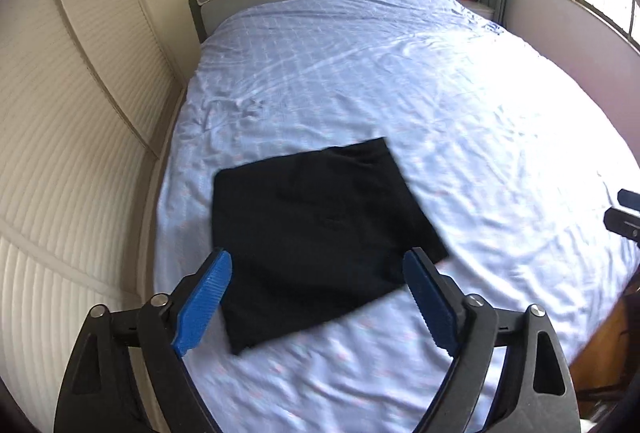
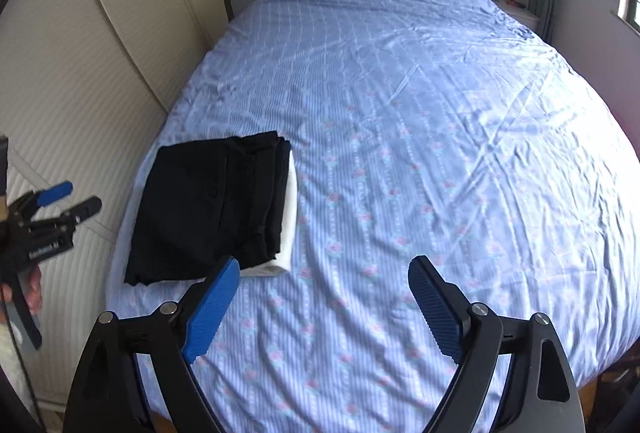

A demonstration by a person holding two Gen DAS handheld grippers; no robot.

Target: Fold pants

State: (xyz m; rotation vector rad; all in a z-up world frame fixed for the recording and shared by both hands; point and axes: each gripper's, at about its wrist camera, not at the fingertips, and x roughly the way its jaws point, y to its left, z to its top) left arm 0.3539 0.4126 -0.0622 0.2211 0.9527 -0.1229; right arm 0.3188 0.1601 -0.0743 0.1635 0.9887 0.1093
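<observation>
Black fabric pants (image 1: 316, 237), folded into a compact flat rectangle, lie on the pale blue patterned bedsheet (image 1: 400, 81) near the bed's near-left corner; in the right wrist view the same bundle (image 2: 212, 209) sits at centre left, layered fold edges along its right side, and a white folded cloth (image 2: 289, 229) shows from under that edge. Left claw (image 1: 318, 269): blue ribbed pads wide apart, nothing between them, no pad touching cloth; the pants appear just beyond and between the pads, so this claw looks straight over the bundle. Right claw (image 2: 322, 279): pads likewise spread wide and empty, over bare sheet; the pants lie up and to the left of it, just past its left pad. Left claw is also visible at the far left of the right wrist view (image 2: 68, 199), off the bed's edge. Long axis of the bundle runs roughly from lower left to upper right in the left view. Judgement: folding appears complete or nearly so. If any further touch is wanted, the left hand is the nearer one; the right would have to travel leftward across the sheet. Left view is slightly motion-blurred.
</observation>
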